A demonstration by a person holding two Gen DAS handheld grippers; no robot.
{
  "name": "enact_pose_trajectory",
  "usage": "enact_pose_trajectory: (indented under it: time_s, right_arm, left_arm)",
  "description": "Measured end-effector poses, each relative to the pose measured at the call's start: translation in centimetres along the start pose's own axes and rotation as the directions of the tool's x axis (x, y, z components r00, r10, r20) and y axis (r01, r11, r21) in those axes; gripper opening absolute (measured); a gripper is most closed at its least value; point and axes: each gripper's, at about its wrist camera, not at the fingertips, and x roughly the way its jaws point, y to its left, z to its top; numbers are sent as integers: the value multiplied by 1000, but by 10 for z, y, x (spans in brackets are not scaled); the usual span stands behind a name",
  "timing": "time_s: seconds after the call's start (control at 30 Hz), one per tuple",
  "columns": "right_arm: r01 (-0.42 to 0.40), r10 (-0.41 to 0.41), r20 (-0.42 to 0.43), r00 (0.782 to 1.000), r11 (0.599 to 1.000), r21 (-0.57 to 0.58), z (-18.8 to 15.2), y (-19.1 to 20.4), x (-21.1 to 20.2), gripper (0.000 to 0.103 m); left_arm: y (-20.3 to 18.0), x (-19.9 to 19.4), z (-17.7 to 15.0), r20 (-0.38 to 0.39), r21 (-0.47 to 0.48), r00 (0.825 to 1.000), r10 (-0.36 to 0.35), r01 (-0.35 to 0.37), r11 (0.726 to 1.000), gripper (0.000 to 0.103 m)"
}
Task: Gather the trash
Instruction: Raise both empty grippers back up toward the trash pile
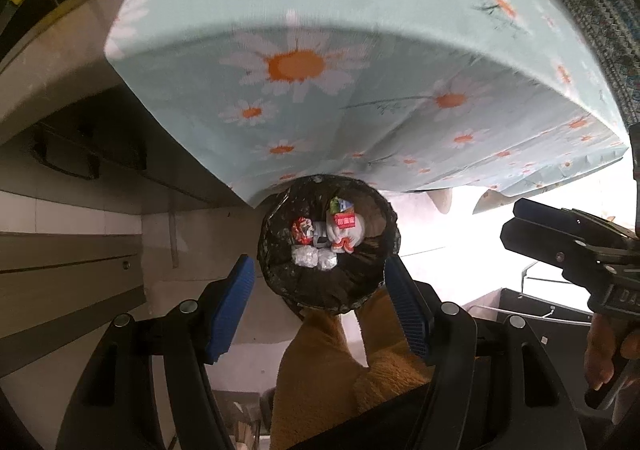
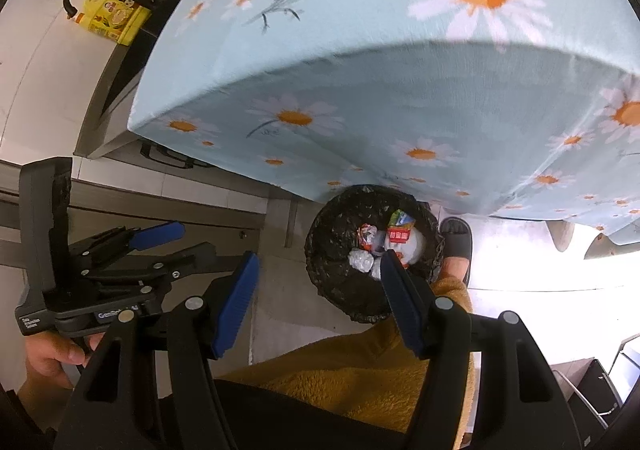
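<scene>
Two tongs hang over one bin, both spread wide with nothing between their blue pads.

From the left wrist view, the left tongs look down on the trash bin, which stands on the floor against the hanging edge of the daisy tablecloth on the table. Its black liner is crinkled and glossy; inside lie crumpled foil balls, a red-and-white wrapper and a white bundle with a red label.

From the right wrist view, the right tongs sit above and just beside the bin, one pad overlapping its rim. The person's sandalled foot is close beside it.

My judgement: the load looks gathered already. A careless dip could snag the thin liner or tip the light bin.
</scene>
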Motion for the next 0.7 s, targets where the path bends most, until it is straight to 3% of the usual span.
enact_pose_trajectory:
  time_s: [0.13,0.7]
  right_arm:
    - [12,-12,32,999,1000,4,0,3,-11,64]
    - [75,-59,221,974,995,-63,23,25,-95,74]
  left_arm:
    - [-2,-20,2,46,5,999,-15,15,1000,72]
    - [-24,-91,27,206,62,973,-101,89,994,79]
